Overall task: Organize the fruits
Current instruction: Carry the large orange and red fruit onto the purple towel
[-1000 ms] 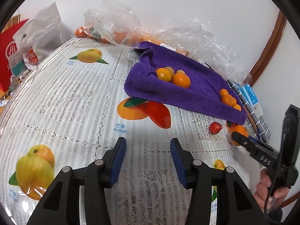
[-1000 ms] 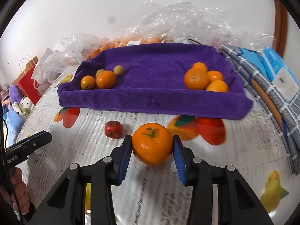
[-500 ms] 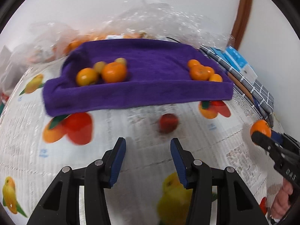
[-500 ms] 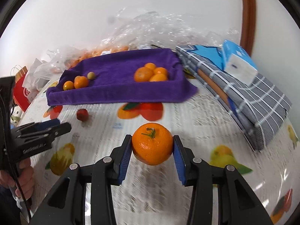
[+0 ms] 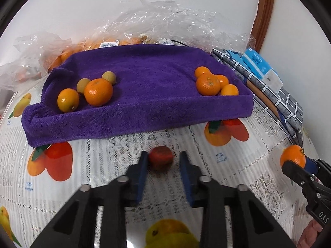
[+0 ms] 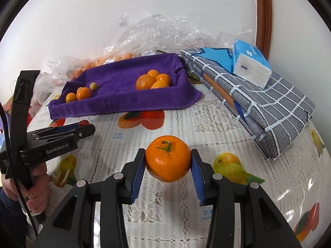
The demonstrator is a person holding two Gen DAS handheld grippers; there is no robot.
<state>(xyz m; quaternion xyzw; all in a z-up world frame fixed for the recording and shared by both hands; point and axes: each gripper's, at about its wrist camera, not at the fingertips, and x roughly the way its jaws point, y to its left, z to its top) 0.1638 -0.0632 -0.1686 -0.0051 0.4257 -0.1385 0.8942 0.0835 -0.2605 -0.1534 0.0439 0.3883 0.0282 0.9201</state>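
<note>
A small red fruit (image 5: pixel 161 157) lies on the tablecloth between the fingers of my open left gripper (image 5: pixel 163 161); the pads stand apart from it. My right gripper (image 6: pixel 168 161) is shut on a large orange (image 6: pixel 168 158), held above the table; it also shows in the left wrist view (image 5: pixel 293 158). A purple towel tray (image 5: pixel 144 111) holds two oranges and two small yellow-green fruits at its left (image 5: pixel 98 92) and several mandarins at its right (image 5: pixel 209 84). The left gripper shows in the right wrist view (image 6: pixel 82 131).
Clear plastic bags with oranges (image 5: pixel 103 45) lie behind the tray. A folded grey checked cloth (image 6: pixel 269 111) with a blue tissue pack (image 6: pixel 251 64) lies at the right. The tablecloth (image 6: pixel 206 124) has printed fruit pictures. A wall stands behind.
My left gripper swung right and moved forward until the red fruit sits between its fingers. My right gripper lifted the orange and drew back to the right, away from the tray.
</note>
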